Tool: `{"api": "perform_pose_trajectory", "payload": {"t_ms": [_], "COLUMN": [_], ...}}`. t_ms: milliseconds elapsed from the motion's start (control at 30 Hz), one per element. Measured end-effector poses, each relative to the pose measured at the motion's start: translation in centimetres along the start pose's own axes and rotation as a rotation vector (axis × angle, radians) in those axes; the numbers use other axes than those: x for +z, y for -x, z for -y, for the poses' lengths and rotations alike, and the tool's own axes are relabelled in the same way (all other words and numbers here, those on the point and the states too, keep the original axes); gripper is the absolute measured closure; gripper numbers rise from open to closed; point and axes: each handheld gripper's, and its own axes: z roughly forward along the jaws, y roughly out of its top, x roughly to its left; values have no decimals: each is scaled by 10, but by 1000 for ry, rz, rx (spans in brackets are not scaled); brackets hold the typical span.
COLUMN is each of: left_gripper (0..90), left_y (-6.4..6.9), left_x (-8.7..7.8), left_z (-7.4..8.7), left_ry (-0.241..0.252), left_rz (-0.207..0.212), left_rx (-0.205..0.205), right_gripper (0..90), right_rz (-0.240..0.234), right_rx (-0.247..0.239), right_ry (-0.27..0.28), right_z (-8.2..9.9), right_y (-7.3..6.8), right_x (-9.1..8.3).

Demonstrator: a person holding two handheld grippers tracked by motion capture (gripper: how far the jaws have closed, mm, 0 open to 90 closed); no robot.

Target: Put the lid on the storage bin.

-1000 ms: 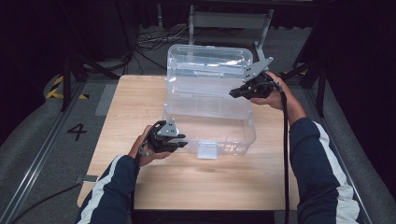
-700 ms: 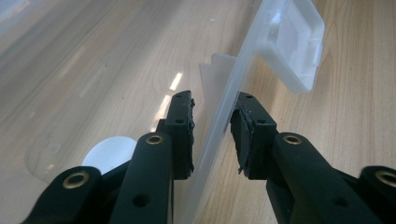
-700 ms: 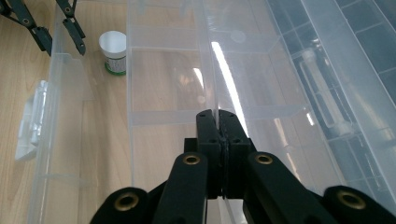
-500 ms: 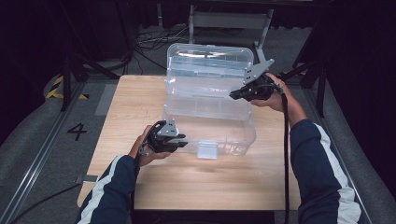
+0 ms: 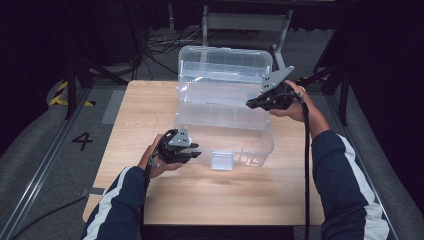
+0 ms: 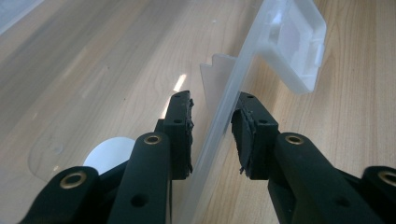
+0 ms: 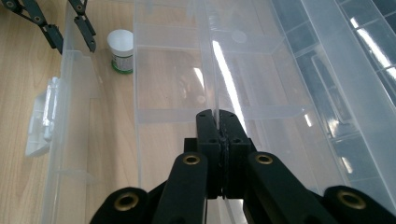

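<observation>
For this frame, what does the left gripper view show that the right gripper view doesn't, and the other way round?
Left gripper view: the left gripper up close, its open jaws straddling the box's front wall without pinching it. Right gripper view: the right gripper shut on a thin partition of the clear tray, and the compartmented lid beyond. Shared: the latch, the white-capped jar and the wooden table.

The clear plastic storage box (image 5: pixel 225 120) stood open, lid upright. Its front wall passed between the left hand-held gripper (image 6: pixel 212 135) jaws; the right hand-held gripper (image 7: pixel 218 126) pinched its inner tray (image 7: pixel 205 74).
</observation>
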Motion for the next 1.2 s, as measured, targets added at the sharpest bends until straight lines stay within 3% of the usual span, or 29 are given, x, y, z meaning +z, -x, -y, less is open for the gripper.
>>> {"api": "perform_pose_trajectory", "payload": {"t_ms": [1200], "left_gripper": [677], "left_y": [1], "left_x": [0], "left_z": [1], "left_ry": [14], "left_rz": [-13], "left_rx": [9], "right_gripper": [879], "right_rz": [-1], "right_rx": [2], "right_ry": [25], "right_z": [7], "right_y": [-18], "right_x": [-3]}}
